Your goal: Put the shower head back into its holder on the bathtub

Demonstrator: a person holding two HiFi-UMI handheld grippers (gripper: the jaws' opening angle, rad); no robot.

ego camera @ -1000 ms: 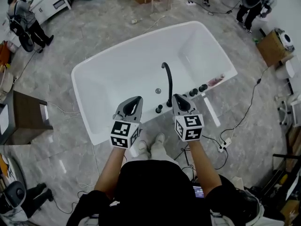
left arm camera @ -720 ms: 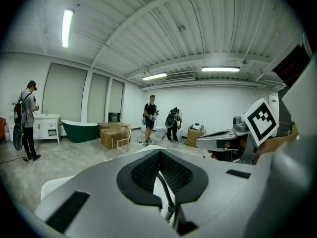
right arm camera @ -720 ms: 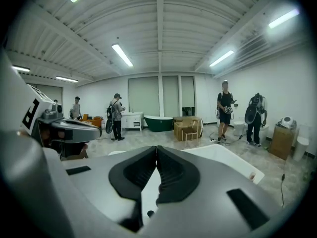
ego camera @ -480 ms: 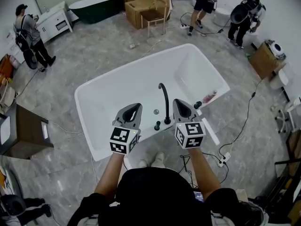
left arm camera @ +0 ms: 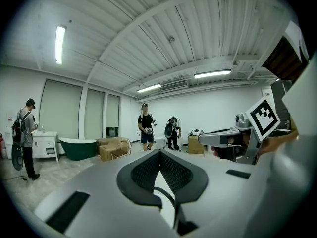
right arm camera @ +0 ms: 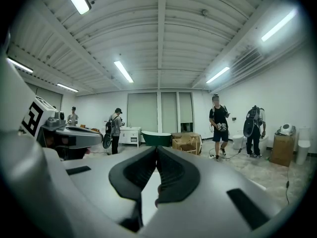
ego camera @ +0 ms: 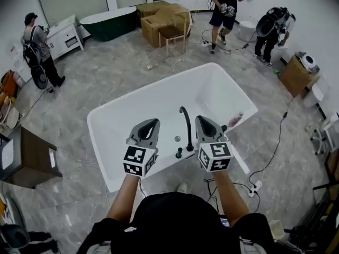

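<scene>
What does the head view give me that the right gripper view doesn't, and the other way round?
Only the head view: the white bathtub as a whole, its black faucet and a rim knob. Only the right gripper view: the ceiling lights, and the right claw face-on, jaws together with nothing between them. Both: the left claw, the green tub, the cardboard boxes and people standing beyond.

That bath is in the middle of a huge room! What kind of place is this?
Probably a showroom or workshop hall, not a home bathroom. The white bathtub stands alone on a wide grey floor, with a dark green tub and cardboard boxes farther back.
</scene>
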